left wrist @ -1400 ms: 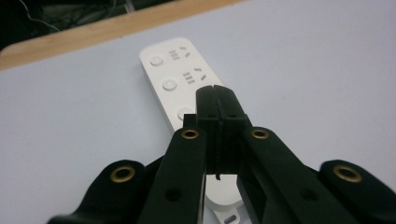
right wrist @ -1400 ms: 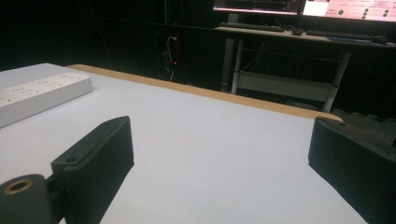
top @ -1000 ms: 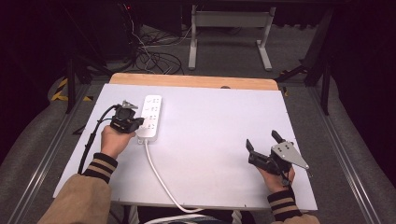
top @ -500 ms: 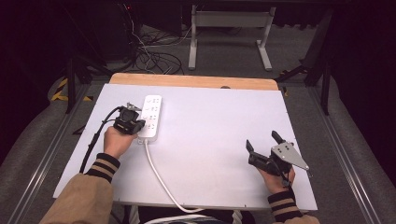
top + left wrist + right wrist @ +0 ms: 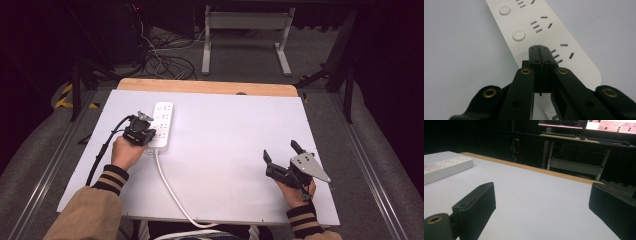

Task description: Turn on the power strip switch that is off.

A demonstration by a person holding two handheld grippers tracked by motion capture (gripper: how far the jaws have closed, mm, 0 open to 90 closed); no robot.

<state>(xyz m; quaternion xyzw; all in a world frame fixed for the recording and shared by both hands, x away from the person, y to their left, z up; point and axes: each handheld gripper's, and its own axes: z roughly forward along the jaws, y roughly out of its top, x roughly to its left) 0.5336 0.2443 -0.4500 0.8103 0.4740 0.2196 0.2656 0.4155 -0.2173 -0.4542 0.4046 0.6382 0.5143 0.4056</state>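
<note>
A white power strip lies on the left half of the white table, with round buttons beside its sockets. Its cord runs toward the near edge. My left gripper is shut with nothing between its jaws, and the closed tips sit just over the strip's near end, close to a socket. My right gripper rests at the near right, jaws wide open and empty. From the right gripper view the strip lies far to the left.
The table's bare white surface stretches between the two grippers. A wooden strip lines the far edge. Beyond it stand a metal frame and loose cables on the dark floor.
The left gripper has crept slightly forward onto the strip's near end. The right gripper has stayed put.
</note>
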